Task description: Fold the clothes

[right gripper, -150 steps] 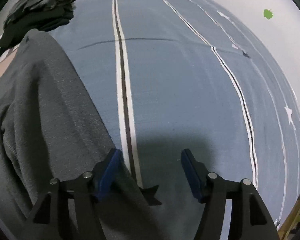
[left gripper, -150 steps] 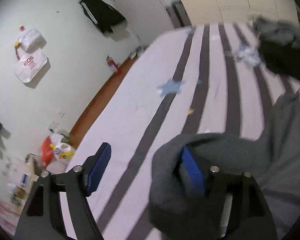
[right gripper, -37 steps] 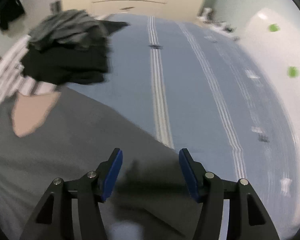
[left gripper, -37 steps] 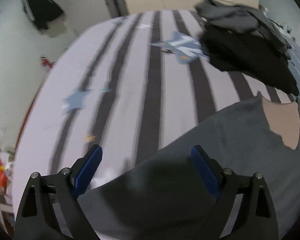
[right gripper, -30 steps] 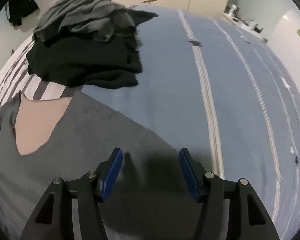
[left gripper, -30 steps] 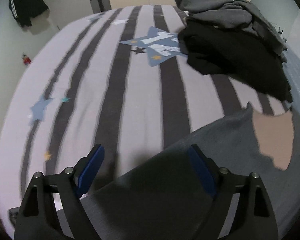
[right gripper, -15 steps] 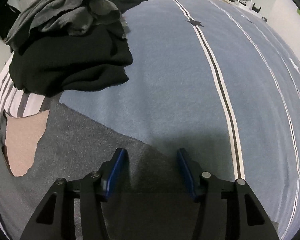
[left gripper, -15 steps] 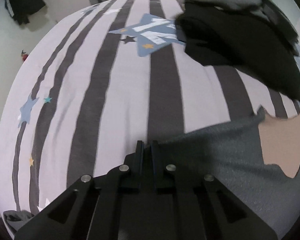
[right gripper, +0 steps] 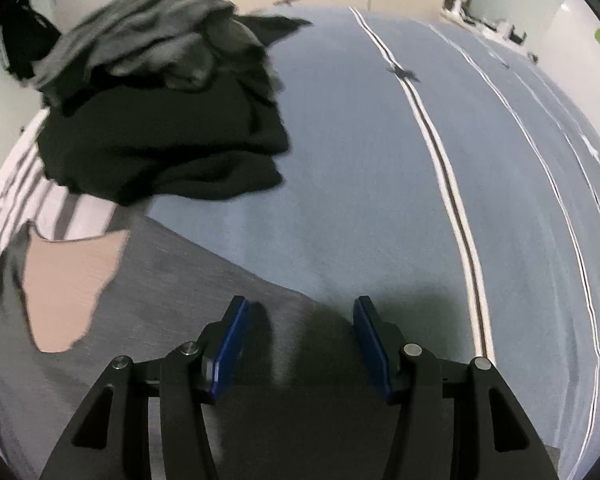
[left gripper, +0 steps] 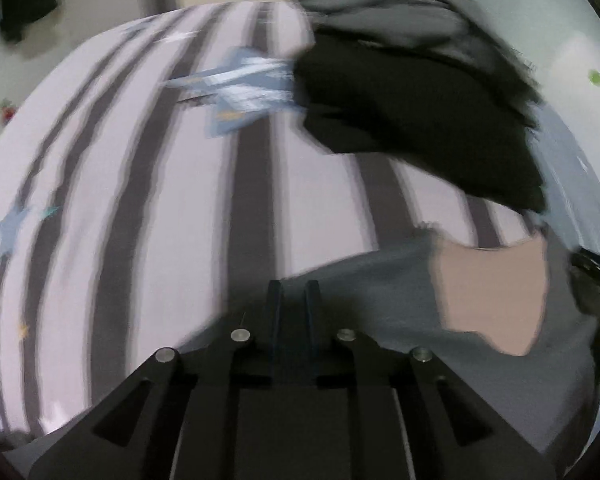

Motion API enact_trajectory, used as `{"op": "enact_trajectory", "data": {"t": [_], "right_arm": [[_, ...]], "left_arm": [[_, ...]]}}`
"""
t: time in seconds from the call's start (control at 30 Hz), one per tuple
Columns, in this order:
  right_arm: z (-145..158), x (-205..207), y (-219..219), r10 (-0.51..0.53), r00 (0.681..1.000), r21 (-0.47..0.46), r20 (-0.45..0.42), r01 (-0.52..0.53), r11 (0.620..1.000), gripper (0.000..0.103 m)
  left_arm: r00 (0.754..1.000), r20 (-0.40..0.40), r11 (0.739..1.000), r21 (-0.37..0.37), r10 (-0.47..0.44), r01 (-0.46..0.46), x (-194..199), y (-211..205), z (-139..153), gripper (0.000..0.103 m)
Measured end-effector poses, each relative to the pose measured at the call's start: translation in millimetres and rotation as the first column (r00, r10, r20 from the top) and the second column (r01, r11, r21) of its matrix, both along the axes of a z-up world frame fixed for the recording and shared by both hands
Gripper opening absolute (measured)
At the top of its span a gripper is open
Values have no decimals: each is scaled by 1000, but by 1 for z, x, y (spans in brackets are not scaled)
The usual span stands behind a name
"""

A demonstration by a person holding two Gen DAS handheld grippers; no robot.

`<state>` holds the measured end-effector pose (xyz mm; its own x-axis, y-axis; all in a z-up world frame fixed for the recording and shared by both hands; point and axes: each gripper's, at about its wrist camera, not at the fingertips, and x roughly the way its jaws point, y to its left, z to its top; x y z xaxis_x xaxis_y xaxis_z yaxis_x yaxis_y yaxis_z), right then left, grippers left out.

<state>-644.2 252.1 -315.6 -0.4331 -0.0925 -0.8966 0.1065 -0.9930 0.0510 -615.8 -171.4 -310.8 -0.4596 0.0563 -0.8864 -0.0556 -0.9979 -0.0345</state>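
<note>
A grey shirt (left gripper: 384,280) with a tan patch at the neck opening (left gripper: 488,288) lies flat on the bed. It also shows in the right wrist view (right gripper: 172,280), with the tan patch (right gripper: 68,280) at the left. My left gripper (left gripper: 294,292) is shut at the shirt's upper edge; whether cloth is pinched between the pads is hidden. My right gripper (right gripper: 300,320) is open, its blue pads (right gripper: 236,332) low over the shirt's other upper edge.
A pile of black and grey clothes (left gripper: 412,92) lies just beyond the shirt, also seen in the right wrist view (right gripper: 160,120). The bed cover is white with dark stripes (left gripper: 140,184) on one side and blue (right gripper: 380,160) on the other. Pale walls and cupboards stand behind.
My left gripper closed from wide open at the shirt's shoulder edge. My right gripper stayed open and lowered onto the shirt's edge. Both views are now moving, with blur.
</note>
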Motion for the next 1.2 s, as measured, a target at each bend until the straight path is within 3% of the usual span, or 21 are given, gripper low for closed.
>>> {"op": "enact_trajectory", "data": {"t": [0.07,0.13,0.2,0.33,0.47,0.57,0.6,0.63,0.73,0.77,0.8,0.9,0.97,1.03,1.13,1.2], "right_arm": [[-3,2,-7,15,1000,2,2,-15,1000,50],[-9,0,-17,22,1000,37,6,-22,999,50],[-12,-1,-16,12,1000,36,6,-13,999,51],[-13,5,-8,-9,1000,29,-23,9,1000,51],[-15,0,-7,-19,999,32,-35,21,999,51],[-15,-6,-2,-63,997,-6,-35,63,998,51],[-14,-6,-1,-70,997,-16,-32,69,997,51],[-14,-6,0,-72,997,-25,-31,71,997,51],[-13,-2,0,-44,998,-21,-39,43,999,50],[-14,-2,0,-32,999,-18,-43,31,999,50],[-14,0,1,-26,999,-16,-46,25,1000,50],[-15,4,4,-19,999,-22,-49,18,1000,50],[-16,4,4,-16,999,-21,-48,15,1000,51],[-16,4,3,-13,999,-16,-48,12,1000,51],[-16,2,4,-21,999,-19,-48,20,1000,51],[-17,2,6,-30,999,-27,-45,28,999,51]], "left_arm": [[998,-1,997,32,-70,70,-4,23,1,9],[996,22,997,4,-82,82,-14,41,-11,9],[999,12,999,-18,-49,49,-22,45,-19,9],[992,-21,991,-42,126,-127,-46,26,-23,9],[982,-29,978,98,188,-185,-51,9,-12,9],[994,-35,977,192,101,-93,-42,18,-1,16],[998,-39,976,211,55,-46,-38,23,3,29],[999,-43,979,202,6,3,-33,31,5,39],[997,-37,985,157,-68,73,-27,47,0,41],[997,-31,990,124,-65,69,-28,50,-4,39],[998,-21,994,89,-56,57,-30,51,-9,27],[999,-28,997,75,-33,35,-38,49,-17,4],[1000,-28,996,88,-3,6,-45,48,-16,0],[998,-46,998,38,43,-42,-53,43,-12,0],[988,-47,985,92,148,-144,-62,20,-4,0],[987,-52,977,159,150,-140,-59,13,1,0]]}}
